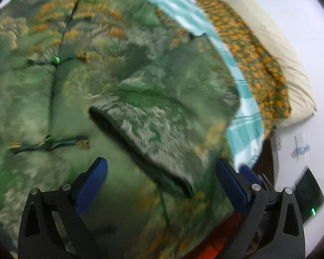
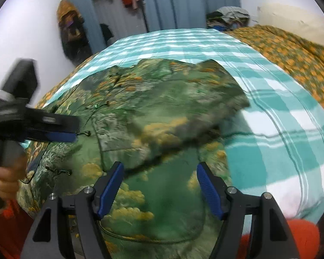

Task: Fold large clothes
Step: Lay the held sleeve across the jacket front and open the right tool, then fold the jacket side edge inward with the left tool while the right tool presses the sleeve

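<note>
bed: teal-and-white checked sheet [image 2: 270, 99] under an orange-flowered green quilt [image 2: 291, 51] | garment: large green landscape-print shirt with orange patches [image 2: 162, 112] lies spread on the sheet, one sleeve [image 1: 162, 116] folded across its front | right gripper [image 2: 159, 185]: jaws apart over the shirt, nothing held | left gripper [image 1: 162, 185]: jaws wide apart above the sleeve, empty

The shirt [image 2: 153, 112] is soft printed cloth, the bedsheet [image 2: 270, 112] matt woven check; the gripper pads [image 1: 90, 185] are ribbed blue rubber.
</note>
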A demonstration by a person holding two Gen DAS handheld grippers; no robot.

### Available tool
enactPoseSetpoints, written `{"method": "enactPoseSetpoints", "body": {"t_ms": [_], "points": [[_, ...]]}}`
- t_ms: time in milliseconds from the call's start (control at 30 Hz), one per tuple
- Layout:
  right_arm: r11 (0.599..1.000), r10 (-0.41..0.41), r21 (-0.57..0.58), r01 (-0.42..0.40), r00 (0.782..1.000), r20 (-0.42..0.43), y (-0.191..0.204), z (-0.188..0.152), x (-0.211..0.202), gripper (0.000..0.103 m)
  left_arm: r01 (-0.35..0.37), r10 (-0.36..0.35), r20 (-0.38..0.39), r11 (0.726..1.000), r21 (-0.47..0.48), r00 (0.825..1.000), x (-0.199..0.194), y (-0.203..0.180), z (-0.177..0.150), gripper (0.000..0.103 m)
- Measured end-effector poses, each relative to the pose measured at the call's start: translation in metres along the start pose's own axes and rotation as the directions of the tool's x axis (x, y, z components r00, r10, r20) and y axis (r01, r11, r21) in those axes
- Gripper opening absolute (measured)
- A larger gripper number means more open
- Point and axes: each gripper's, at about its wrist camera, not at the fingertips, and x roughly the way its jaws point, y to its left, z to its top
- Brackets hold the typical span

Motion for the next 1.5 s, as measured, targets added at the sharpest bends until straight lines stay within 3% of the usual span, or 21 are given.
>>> {"method": "enactPoseSetpoints", "body": {"t_ms": [67,133,200,300,533,633,800,1033,1200,1300,1400,1500], "points": [[1.000,0.011,0.020,-0.011,1.000,0.005,-0.004,-0.001,0.000,0.072,-0.053,0.053,0.019,0.999,-0.003,0.998,0.008,-0.005,0.005,0.091],[0.999,0.021,0.026,-0.021,1.000,0.016,-0.006,0.000,-0.001,0.072,-0.103,0.102,0.026,0.995,0.017,0.994,0.013,-0.012,0.009,0.072],[0.999,0.031,0.030,-0.032,0.999,0.027,-0.008,0.000,-0.002,0.072,-0.161,0.161,0.014,0.985,0.062,0.987,0.018,-0.022,0.011,0.028],[0.999,0.034,0.041,-0.035,0.999,0.024,-0.010,0.000,0.000,0.072,-0.202,0.201,0.026,0.975,0.096,0.979,0.015,-0.032,0.011,0.011],[0.994,0.048,0.092,-0.054,0.996,0.072,-0.021,0.001,-0.009,0.072,-0.201,0.186,0.098,0.964,0.173,0.978,-0.029,-0.047,0.016,0.009],[0.993,0.042,0.109,-0.052,0.995,0.088,-0.026,0.002,-0.011,0.072,-0.220,0.195,0.153,0.961,0.165,0.969,-0.058,-0.037,0.036,0.009],[0.993,0.045,0.107,-0.052,0.997,0.062,-0.030,0.010,-0.003,0.072,-0.291,0.267,0.214,0.953,0.090,0.940,-0.091,0.010,0.073,0.009],[0.999,0.008,-0.034,-0.004,0.995,0.097,-0.026,0.065,0.011,0.072,-0.357,0.357,0.174,0.934,-0.034,0.918,-0.081,0.087,0.101,0.009],[0.996,-0.021,-0.081,0.026,0.998,0.065,-0.032,0.121,0.059,0.072,-0.366,0.369,0.168,0.929,-0.050,0.914,-0.061,0.105,0.097,0.010],[0.997,0.031,-0.073,-0.031,1.000,-0.001,-0.034,0.147,0.107,0.072,-0.390,0.391,0.176,0.920,-0.039,0.904,-0.051,0.105,0.094,0.010],[0.996,0.051,-0.075,-0.056,0.997,-0.062,-0.033,0.152,0.148,0.072,-0.398,0.398,0.179,0.917,-0.039,0.900,-0.044,0.110,0.093,0.012],[0.995,0.006,-0.094,-0.023,0.984,-0.177,-0.033,0.139,0.194,0.072,-0.387,0.389,0.184,0.921,-0.048,0.903,-0.039,0.118,0.092,0.014]]}}
